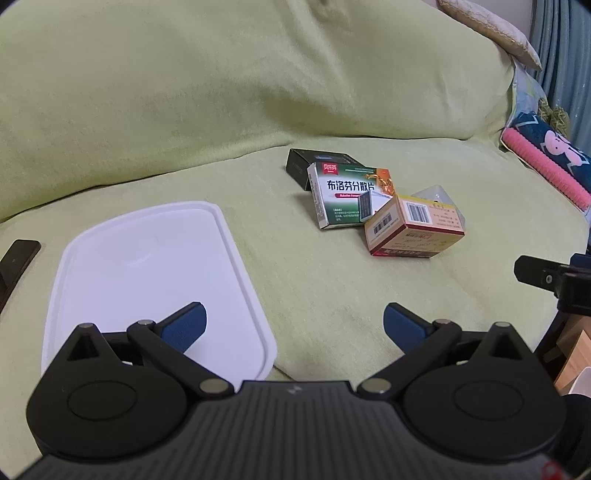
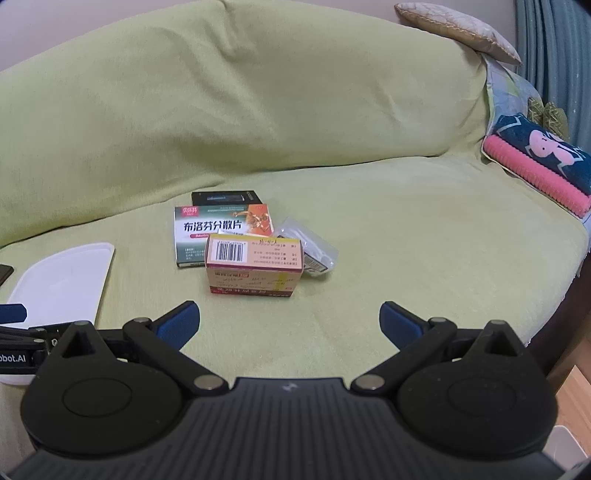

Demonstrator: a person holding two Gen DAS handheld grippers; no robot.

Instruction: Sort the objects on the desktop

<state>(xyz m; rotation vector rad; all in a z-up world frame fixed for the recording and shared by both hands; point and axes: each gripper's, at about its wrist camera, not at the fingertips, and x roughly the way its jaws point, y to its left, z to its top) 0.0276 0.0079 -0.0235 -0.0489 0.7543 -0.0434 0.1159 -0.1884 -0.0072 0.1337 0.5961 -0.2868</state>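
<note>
A small pile lies on the green sofa seat: a tan box with a barcode (image 1: pixel 413 229) (image 2: pixel 255 267), a green-and-white medicine box (image 1: pixel 343 194) (image 2: pixel 218 230), a black box (image 1: pixel 317 164) (image 2: pixel 225 197) behind it, and a clear plastic packet (image 1: pixel 437 195) (image 2: pixel 312 245) at the right. A white tray (image 1: pixel 155 280) (image 2: pixel 62 277) lies to the left. My left gripper (image 1: pixel 295 325) is open, its left finger over the tray's near right corner, short of the pile. My right gripper (image 2: pixel 290 319) is open with nothing between its fingers, just in front of the tan box.
A dark flat object (image 1: pixel 16 258) (image 2: pixel 5 273) lies left of the tray. A pink-and-navy cushion (image 1: pixel 554 166) (image 2: pixel 543 162) rests at the seat's right end, with a beige pillow (image 2: pixel 458 29) on the backrest. The seat edge drops off at the right (image 2: pixel 576 280).
</note>
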